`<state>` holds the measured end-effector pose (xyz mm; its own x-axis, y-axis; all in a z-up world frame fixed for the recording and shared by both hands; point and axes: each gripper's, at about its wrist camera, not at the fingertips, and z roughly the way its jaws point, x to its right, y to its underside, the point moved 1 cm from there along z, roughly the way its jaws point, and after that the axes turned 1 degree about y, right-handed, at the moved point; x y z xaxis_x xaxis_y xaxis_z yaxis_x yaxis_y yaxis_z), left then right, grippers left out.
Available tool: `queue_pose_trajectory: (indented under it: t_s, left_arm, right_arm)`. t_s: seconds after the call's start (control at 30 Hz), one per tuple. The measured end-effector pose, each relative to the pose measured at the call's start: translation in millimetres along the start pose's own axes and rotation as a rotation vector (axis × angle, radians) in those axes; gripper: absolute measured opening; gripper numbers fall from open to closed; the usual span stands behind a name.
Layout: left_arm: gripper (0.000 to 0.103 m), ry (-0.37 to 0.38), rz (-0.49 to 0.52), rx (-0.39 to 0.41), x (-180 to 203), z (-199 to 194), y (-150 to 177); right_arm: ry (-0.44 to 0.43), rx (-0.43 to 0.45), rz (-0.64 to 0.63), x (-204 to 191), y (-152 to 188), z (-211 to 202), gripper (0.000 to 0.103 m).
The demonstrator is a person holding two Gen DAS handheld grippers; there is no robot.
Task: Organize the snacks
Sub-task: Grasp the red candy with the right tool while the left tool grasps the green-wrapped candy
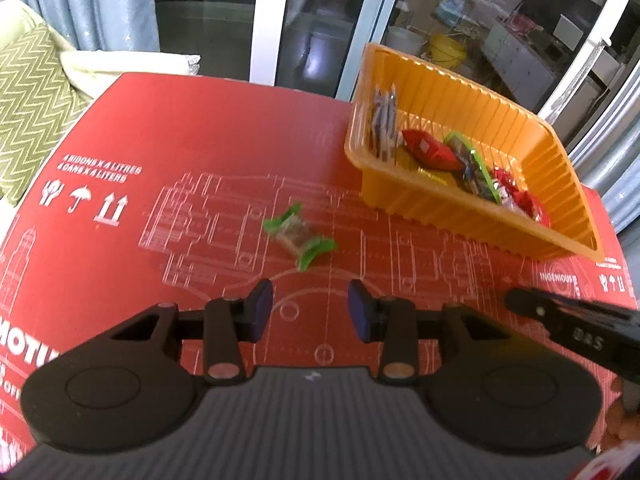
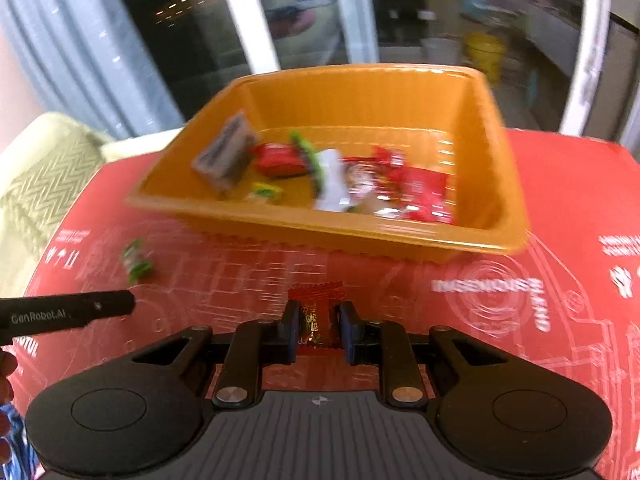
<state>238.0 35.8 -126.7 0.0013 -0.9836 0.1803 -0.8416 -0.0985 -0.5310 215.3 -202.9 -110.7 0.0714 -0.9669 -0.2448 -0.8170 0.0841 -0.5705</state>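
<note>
An orange plastic tray [image 1: 520, 136] [image 2: 360, 92] holds several wrapped snacks on a red cardboard box. A green-ended candy [image 1: 299, 236] [image 2: 136, 260] lies loose on the box, left of the tray. My left gripper [image 1: 310, 312] is open and empty, just short of the green candy. My right gripper [image 2: 319, 324] is shut on a red-orange wrapped candy [image 2: 318, 312] and holds it in front of the tray's near wall. The right wrist view is blurred by motion.
The red cardboard box [image 1: 180, 128] is the work surface, with edges at the far side and right. A cushioned seat with a zigzag pillow [image 1: 28, 112] stands to the left. Glass doors [image 1: 320, 20] lie behind. The right gripper's body [image 1: 576, 328] shows at the left view's right edge.
</note>
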Motion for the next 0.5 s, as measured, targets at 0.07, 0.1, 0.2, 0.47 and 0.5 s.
queue_pose_trajectory:
  t_s: [0.07, 0.1, 0.2, 0.47, 0.5]
  left_arm:
    - [0.038, 0.005, 0.002, 0.006, 0, 5, -5]
    - [0.038, 0.008, 0.003, 0.009, 0, 7, -7]
    - [0.038, 0.014, 0.009, 0.022, 0, 13, -14]
    - [0.038, 0.007, 0.041, 0.028, 3, 33, -24]
    - [0.038, 0.007, 0.047, 0.032, 4, 34, -25]
  right_arm:
    - [0.017, -0.001, 0.03, 10, 2, -3, 0.021]
    - [0.027, -0.003, 0.049, 15, 3, -5, 0.021]
    - [0.054, -0.004, 0.087, 26, 7, -11, 0.021]
    - [0.111, 0.019, 0.156, 51, 12, -26, 0.021]
    - [0.117, 0.023, 0.162, 53, 12, -27, 0.021]
